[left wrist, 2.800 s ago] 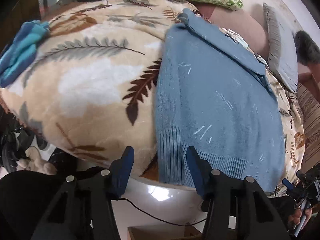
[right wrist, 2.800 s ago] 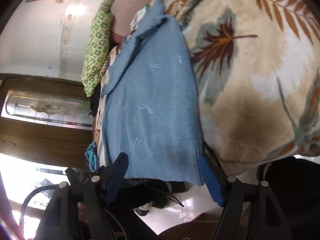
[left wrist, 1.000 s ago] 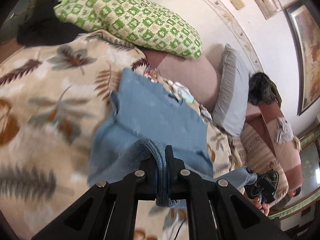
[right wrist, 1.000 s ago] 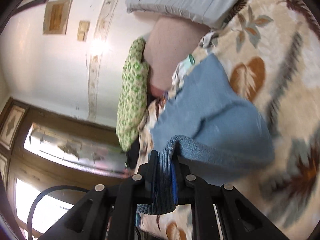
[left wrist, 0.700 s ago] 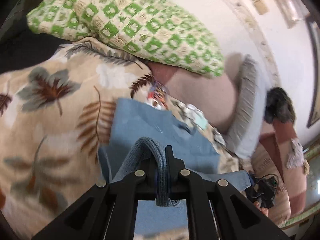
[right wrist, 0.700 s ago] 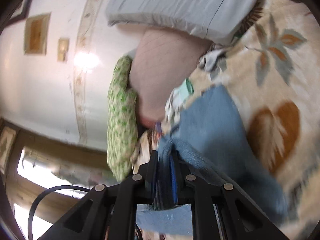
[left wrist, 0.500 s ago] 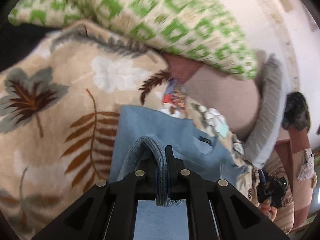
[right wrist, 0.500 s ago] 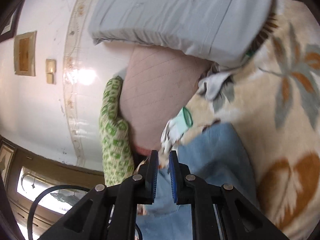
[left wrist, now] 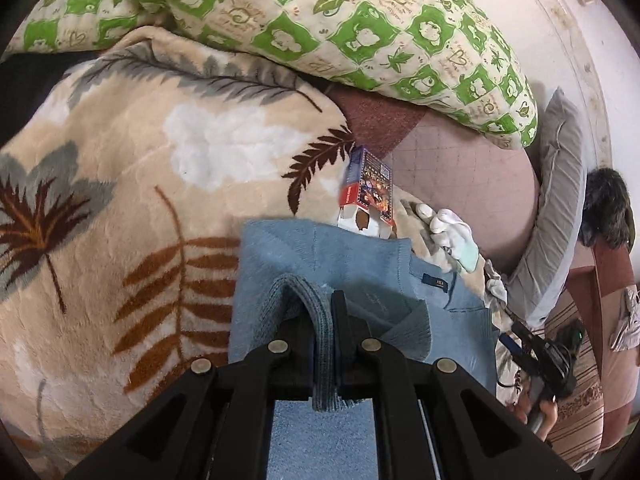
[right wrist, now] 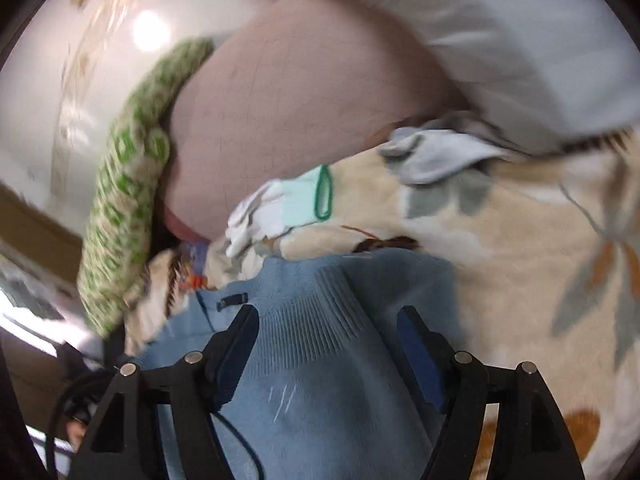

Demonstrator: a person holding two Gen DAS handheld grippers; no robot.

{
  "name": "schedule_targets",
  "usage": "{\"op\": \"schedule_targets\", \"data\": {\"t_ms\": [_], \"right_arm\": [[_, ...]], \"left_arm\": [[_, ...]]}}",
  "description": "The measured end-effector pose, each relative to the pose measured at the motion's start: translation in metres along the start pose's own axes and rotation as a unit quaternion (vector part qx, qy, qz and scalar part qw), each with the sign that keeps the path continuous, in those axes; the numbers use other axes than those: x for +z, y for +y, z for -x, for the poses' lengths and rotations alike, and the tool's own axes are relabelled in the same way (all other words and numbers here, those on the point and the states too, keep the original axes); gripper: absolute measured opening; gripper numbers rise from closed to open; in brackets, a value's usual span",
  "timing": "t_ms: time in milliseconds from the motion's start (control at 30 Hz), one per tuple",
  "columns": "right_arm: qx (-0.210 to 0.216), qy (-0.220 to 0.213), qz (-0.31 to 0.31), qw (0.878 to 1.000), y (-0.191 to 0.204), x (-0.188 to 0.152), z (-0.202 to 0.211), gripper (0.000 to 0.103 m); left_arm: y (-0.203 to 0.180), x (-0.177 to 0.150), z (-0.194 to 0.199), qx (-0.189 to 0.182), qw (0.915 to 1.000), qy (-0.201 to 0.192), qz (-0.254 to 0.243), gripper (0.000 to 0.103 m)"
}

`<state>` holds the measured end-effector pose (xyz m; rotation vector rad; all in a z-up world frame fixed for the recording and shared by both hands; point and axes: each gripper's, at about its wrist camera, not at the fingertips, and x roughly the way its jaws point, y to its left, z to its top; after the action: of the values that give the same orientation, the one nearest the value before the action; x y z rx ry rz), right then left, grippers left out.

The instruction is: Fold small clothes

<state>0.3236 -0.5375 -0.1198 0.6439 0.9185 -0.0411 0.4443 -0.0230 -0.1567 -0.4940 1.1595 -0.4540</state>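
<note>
A blue knit sweater (left wrist: 276, 264) lies on a beige leaf-print blanket (left wrist: 132, 184), its ribbed hem folded up over the collar end. My left gripper (left wrist: 322, 316) is shut on the ribbed hem (left wrist: 320, 320), held just above the sweater near the collar label. In the right wrist view my right gripper (right wrist: 326, 328) is open, its jaws wide apart on either side of the ribbed hem (right wrist: 316, 316), which lies flat on the sweater (right wrist: 320, 400). The view is blurred.
A green checked pillow (left wrist: 320, 12) and a pink cushion (left wrist: 472, 184) lie behind the sweater. A small printed box (left wrist: 370, 192) and white socks (left wrist: 452, 236) sit just beyond the collar. A grey pillow (left wrist: 560, 208) lies to the right. White socks (right wrist: 288, 208) also show in the right wrist view.
Both grippers carried the hem from the bed's near edge up to the collar end. In the last half second my right gripper opened and let its corner go; the left stays shut.
</note>
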Motion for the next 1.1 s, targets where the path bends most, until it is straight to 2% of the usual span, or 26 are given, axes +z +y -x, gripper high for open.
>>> {"op": "schedule_targets", "data": {"t_ms": [133, 167, 200, 233, 333, 467, 600, 700, 767, 800, 900, 967, 1033, 1067, 1100], "right_arm": [[-0.032, 0.046, 0.051, 0.997, 0.019, 0.013, -0.038, 0.072], [-0.035, 0.064, 0.059, 0.996, 0.022, 0.013, -0.048, 0.062], [-0.063, 0.082, 0.072, 0.992, 0.025, 0.012, -0.06, 0.051], [-0.098, 0.09, 0.086, 0.987, 0.026, 0.01, -0.068, 0.034], [-0.122, 0.076, 0.101, 0.984, 0.03, 0.01, -0.062, 0.013], [-0.134, 0.017, 0.114, 0.984, 0.034, 0.014, -0.026, 0.012], [-0.119, -0.053, 0.063, 0.989, 0.016, 0.037, 0.005, 0.012], [-0.074, -0.037, -0.011, 0.997, -0.01, 0.044, -0.009, 0.012], [-0.092, 0.003, -0.035, 0.995, -0.02, 0.044, -0.037, 0.015], [-0.104, 0.012, -0.036, 0.994, -0.027, 0.043, -0.046, 0.015], [-0.057, -0.01, -0.085, 0.995, -0.048, 0.043, -0.035, 0.016], [-0.039, -0.05, -0.111, 0.992, -0.061, 0.044, -0.007, 0.016], [-0.047, -0.094, -0.101, 0.989, -0.063, 0.044, 0.026, 0.015], [-0.047, -0.11, -0.089, 0.989, -0.061, 0.041, 0.045, 0.016], [-0.046, -0.112, -0.075, 0.99, -0.055, 0.039, 0.056, 0.016]], "left_arm": [[-0.001, 0.0, 0.001, 0.001, 1.0, 0.001, -0.002, 0.007], [0.0, 0.0, 0.001, 0.001, 1.0, 0.002, -0.001, 0.007], [0.001, 0.0, 0.001, 0.001, 1.0, 0.002, 0.001, 0.007], [0.001, 0.0, 0.001, 0.001, 1.0, 0.002, 0.003, 0.007], [0.001, 0.004, 0.004, -0.007, 1.0, 0.003, 0.005, 0.007], [-0.01, 0.016, 0.009, -0.017, 0.9997, -0.009, -0.012, 0.007], [-0.018, 0.03, -0.003, -0.014, 0.9995, -0.022, -0.018, 0.007], [-0.006, 0.037, -0.039, 0.031, 0.9994, 0.012, 0.007, 0.01], [0.006, 0.038, -0.06, 0.05, 0.9979, 0.036, 0.023, 0.011], [0.013, 0.038, -0.065, 0.042, 0.9976, 0.037, 0.04, 0.011], [0.024, 0.042, -0.053, -0.006, 0.9966, 0.027, 0.077, 0.012], [0.025, 0.042, -0.035, -0.03, 0.9964, 0.009, 0.078, 0.012], [0.019, 0.038, -0.014, -0.043, 0.9971, -0.01, 0.061, 0.013], [0.015, 0.036, -0.005, -0.049, 0.9972, -0.021, 0.052, 0.018], [0.012, 0.034, 0.002, -0.051, 0.9974, -0.032, 0.04, 0.038]]}}
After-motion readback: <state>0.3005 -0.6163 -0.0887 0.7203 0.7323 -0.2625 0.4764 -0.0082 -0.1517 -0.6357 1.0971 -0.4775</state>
